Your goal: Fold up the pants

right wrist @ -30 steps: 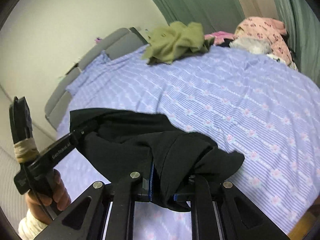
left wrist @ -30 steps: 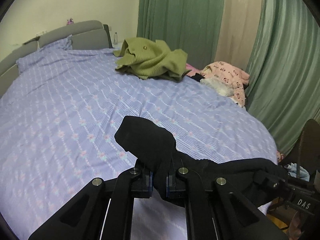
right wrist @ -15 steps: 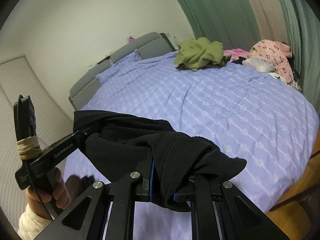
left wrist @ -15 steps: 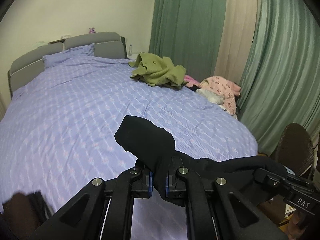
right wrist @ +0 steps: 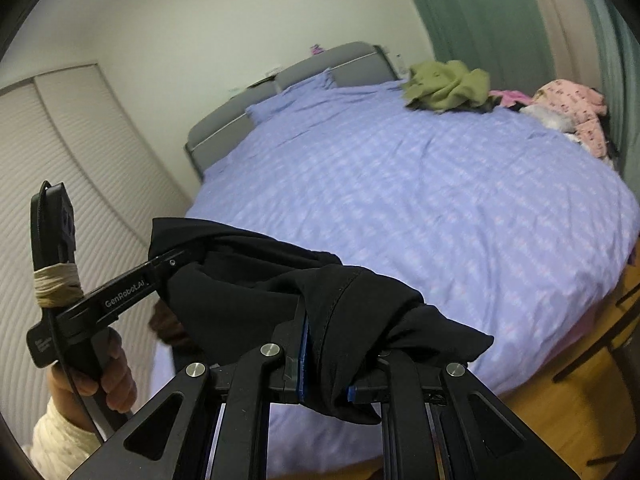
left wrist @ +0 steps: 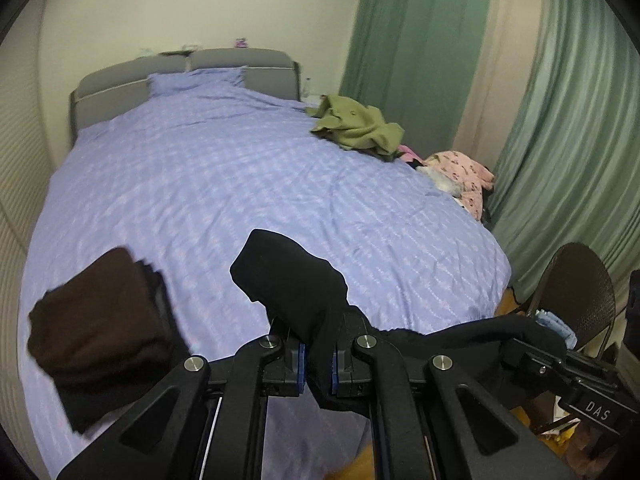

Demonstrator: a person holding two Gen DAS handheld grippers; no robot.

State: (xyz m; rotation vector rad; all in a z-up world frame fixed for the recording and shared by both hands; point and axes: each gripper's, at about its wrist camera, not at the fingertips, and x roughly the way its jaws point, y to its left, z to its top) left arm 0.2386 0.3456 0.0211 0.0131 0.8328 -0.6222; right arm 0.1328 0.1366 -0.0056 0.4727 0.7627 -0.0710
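The black pants (left wrist: 296, 288) hang in the air between my two grippers, over the foot of the bed. My left gripper (left wrist: 318, 364) is shut on one bunched part of the pants; it also shows at the left of the right wrist view (right wrist: 168, 260), still clamped on the cloth. My right gripper (right wrist: 324, 360) is shut on another bunched part of the pants (right wrist: 360, 320); it also shows at the right of the left wrist view (left wrist: 516, 352). The fabric spans between them, slack.
The bed with a lilac patterned cover (left wrist: 240, 184) lies ahead. A folded dark brown garment stack (left wrist: 104, 320) sits at its near left corner. A green garment (left wrist: 356, 128) and pink clothes (left wrist: 460, 168) lie at the far right. A chair (left wrist: 576, 292) stands right; curtains behind.
Both grippers have drawn back and up from the bed with the pants still held. More of the bed shows, and the brown folded stack has come into the left wrist view.
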